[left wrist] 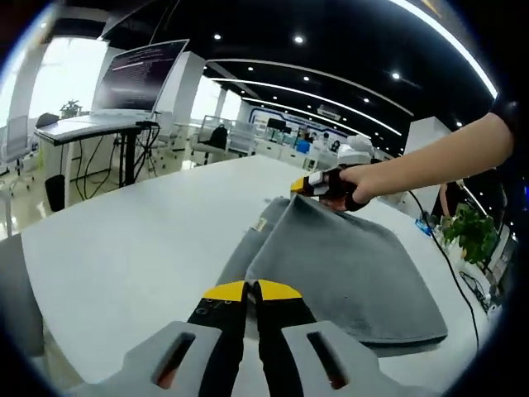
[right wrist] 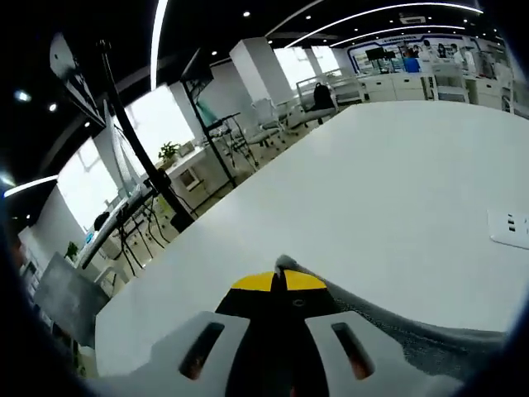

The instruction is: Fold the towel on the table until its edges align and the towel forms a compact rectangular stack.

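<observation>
Jaws of left gripper pressed together, empty, above white bench, grey towel folded just ahead, right gripper at its far corner; right gripper view, jaws pinching towel corner, towel trailing right over bench.
</observation>
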`<state>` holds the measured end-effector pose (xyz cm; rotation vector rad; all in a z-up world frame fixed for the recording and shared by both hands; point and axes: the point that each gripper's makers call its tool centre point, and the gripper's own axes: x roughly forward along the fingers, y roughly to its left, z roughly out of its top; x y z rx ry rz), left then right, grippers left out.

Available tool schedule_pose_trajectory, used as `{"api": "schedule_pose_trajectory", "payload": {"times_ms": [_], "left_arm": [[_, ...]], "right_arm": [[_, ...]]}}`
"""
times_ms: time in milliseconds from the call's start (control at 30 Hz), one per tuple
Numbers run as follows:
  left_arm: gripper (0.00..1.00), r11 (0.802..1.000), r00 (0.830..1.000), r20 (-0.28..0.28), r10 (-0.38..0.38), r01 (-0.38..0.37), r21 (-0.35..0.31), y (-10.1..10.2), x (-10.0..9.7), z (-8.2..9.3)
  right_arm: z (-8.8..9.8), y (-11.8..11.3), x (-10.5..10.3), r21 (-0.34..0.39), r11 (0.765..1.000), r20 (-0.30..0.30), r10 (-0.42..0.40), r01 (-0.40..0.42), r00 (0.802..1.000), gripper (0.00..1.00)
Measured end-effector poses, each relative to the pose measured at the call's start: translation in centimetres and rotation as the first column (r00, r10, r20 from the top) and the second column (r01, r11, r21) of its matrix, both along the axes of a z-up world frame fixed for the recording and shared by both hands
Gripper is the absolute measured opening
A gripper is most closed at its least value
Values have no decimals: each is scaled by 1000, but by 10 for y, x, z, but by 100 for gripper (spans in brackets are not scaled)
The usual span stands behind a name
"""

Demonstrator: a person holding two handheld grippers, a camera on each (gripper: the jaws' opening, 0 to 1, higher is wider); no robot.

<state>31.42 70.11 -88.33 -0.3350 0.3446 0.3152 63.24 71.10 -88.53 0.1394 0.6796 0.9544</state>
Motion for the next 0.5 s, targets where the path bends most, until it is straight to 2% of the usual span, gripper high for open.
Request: {"api": "schedule_pose_trajectory", "payload": {"times_ms": [100,233,433,500], "left_arm": [[4,1000,1000,-10,9,-9,-28,-1,-1,-7],[5,998,1000,-10,9,-10,-59,1,0,-11],[9,999,999,-29,28,-28,-15,7,0,-8],[11,999,998,-65,13,-11,43,8,0,-5]], "right_arm": [[-6,4,-3,-17,999,20,32,-32,999,1],[-8,7,-7,-21,996,49,85,-84,995,10],[-3,3,-4,-28,995,83,99,-97,992,13],[-1,-2,-4,-33,994,90,102,-99,991,14]]}}
